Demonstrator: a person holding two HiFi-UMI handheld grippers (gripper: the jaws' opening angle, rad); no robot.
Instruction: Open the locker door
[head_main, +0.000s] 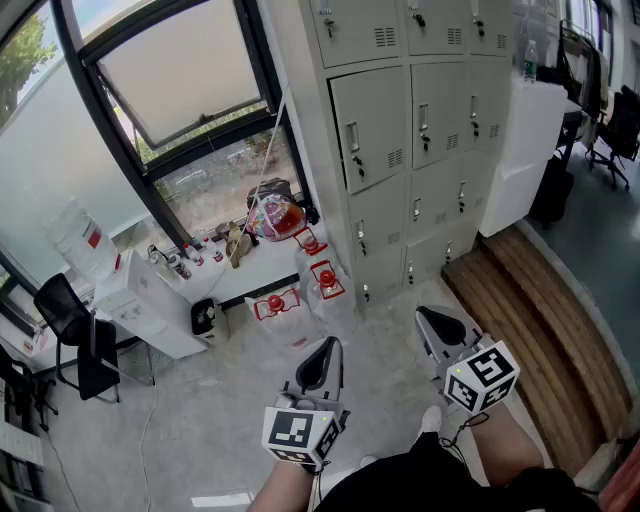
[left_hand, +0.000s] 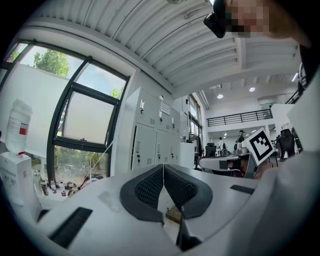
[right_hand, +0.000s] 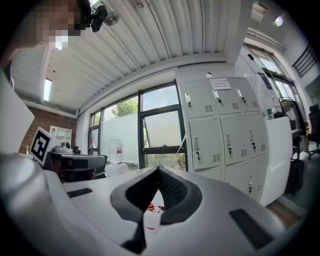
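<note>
Jaws of left gripper (head_main: 327, 346) and right gripper (head_main: 427, 318) are pressed together, empty; spread one pair before reaching the locker door (head_main: 378, 120) handle (head_main: 353, 140).

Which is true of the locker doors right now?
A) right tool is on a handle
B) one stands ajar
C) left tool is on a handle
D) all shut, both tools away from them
D: in the head view every door on the lockers sits flush, and the left tool and right tool are both shut on nothing, well short of them.
</note>
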